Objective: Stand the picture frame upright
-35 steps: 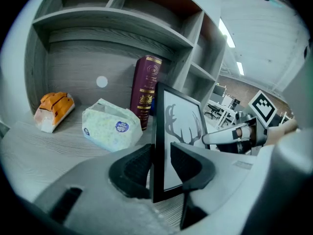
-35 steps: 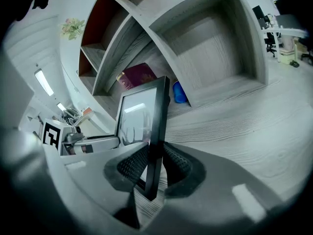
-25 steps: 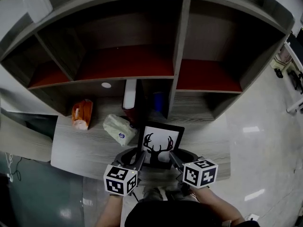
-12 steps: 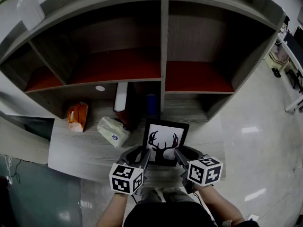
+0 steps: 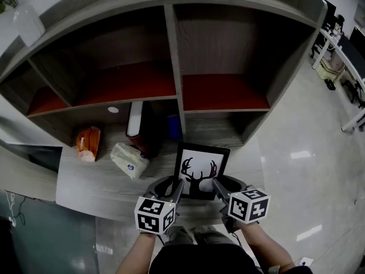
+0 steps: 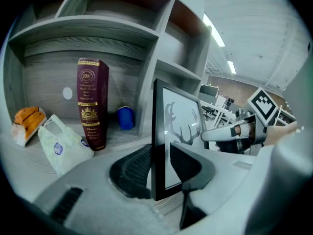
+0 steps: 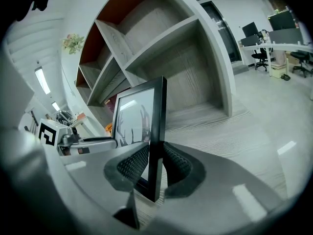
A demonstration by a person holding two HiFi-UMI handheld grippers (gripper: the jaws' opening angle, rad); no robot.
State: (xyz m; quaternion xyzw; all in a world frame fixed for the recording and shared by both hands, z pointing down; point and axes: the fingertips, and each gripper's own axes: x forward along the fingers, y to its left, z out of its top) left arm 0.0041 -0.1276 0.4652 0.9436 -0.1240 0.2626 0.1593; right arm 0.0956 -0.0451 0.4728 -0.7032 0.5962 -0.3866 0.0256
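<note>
Shelf [image 5: 174, 56] compartment behind frame [image 5: 201, 170] holds book [image 6: 92, 104], blue cup [image 6: 125, 117].

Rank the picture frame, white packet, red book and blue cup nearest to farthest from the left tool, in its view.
1. picture frame, held by the left tool
2. white packet, to the left
3. red book, upright behind the packet
4. blue cup, farthest back

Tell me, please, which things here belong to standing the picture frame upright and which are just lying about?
In the job: picture frame; left gripper and right gripper, each with jaws closed on one side edge of it.
Lying about: red book; blue cup; white packet; orange bag.
</note>
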